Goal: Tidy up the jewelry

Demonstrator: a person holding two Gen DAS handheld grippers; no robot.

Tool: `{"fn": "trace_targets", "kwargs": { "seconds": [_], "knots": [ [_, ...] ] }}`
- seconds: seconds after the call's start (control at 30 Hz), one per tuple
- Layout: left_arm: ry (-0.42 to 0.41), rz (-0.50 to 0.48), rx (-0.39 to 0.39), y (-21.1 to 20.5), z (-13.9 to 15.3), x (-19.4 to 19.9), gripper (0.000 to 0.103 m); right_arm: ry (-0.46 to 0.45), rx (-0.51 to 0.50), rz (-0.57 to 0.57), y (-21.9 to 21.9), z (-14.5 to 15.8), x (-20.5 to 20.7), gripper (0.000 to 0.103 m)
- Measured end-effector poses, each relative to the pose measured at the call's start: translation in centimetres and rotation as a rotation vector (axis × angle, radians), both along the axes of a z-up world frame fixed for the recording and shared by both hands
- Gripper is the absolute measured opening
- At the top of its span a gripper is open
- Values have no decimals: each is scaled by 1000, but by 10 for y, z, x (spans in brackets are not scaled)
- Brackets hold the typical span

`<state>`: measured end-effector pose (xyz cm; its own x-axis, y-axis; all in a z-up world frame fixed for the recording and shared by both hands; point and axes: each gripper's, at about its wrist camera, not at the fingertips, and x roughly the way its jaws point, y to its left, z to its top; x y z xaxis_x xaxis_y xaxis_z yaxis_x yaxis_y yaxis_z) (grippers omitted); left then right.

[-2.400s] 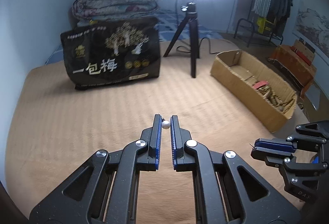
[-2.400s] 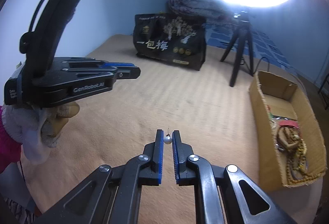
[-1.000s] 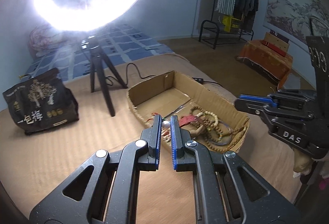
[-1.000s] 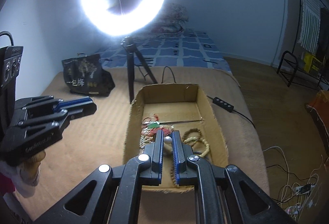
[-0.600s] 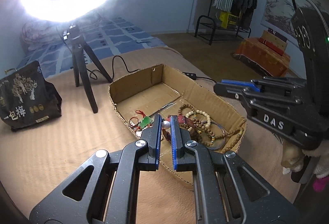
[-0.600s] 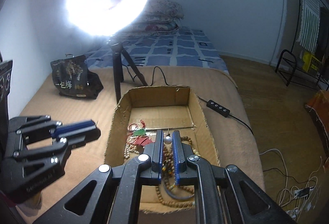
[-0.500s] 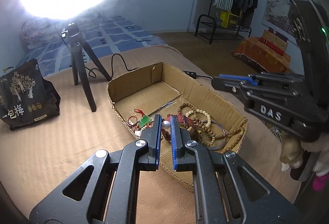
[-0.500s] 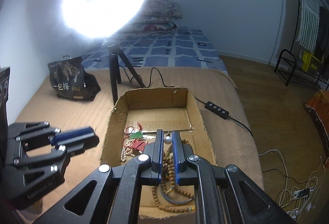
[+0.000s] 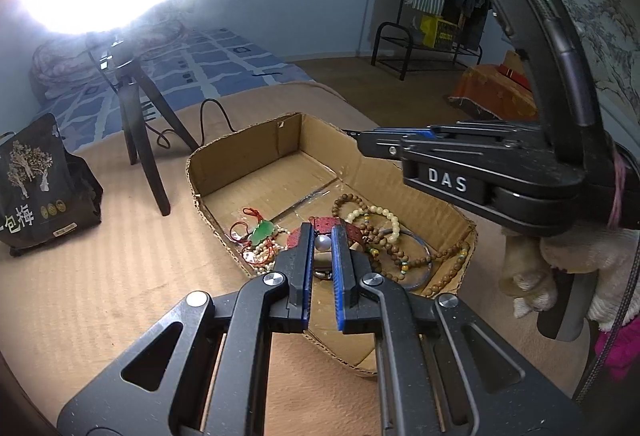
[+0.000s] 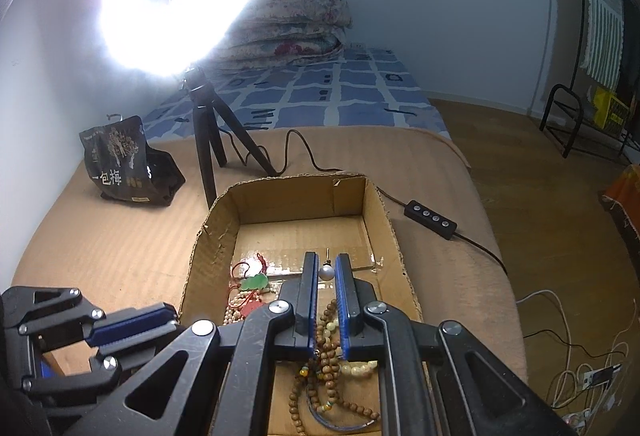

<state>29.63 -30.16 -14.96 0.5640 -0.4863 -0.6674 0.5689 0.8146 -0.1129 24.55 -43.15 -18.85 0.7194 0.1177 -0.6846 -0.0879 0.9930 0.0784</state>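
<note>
A: What do the 2 claws hold?
B: The left claw [image 9: 323, 242] pinches a pearl earring [image 9: 322, 243]; the right claw [image 10: 327, 272] pinches another pearl earring [image 10: 326, 273], post up.
A: Where?
B: Both over the cardboard box [image 10: 216, 212] on the bed, seemingly above the bead bracelets [image 9: 372, 232].

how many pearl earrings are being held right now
2. One pearl earring is pinched in the left gripper, the other in the right gripper, both above the cardboard box. More could be buried in the bead pile.
</note>
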Motion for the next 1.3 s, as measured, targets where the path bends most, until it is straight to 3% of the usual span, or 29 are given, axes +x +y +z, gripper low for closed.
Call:
{"fn": "trace_targets", "kwargs": {
  "seconds": [0.13,0.2,0.23,0.33,0.37,0.4,0.47,0.67,0.77,1.3],
  "knots": [
    [0,-4,4,-2,0,0,7,6,13,6,-1,-2,3,6],
    [-1,-7,3,-3,0,0,7,5,5,5,0,-2,3,12],
    [0,-10,2,-3,0,0,7,3,1,2,0,-2,3,21],
    [-6,-17,8,-5,1,-2,7,-6,6,-7,-1,0,2,29],
    [-9,-19,12,-5,1,-3,11,-9,2,-12,-1,1,1,36],
    [-13,-22,13,-6,2,-4,21,-11,-3,-17,-1,1,1,42],
    [-22,-26,13,-6,3,-7,38,-24,-16,-28,-1,3,0,63],
    [-36,-25,20,-7,7,-11,45,-42,-31,-52,0,8,-3,84],
    [-44,-22,16,-5,10,-14,54,-49,-38,-55,2,11,-5,86],
    [-102,-1,24,20,45,-33,55,-85,-83,-58,20,49,-30,96]
  ]
}}
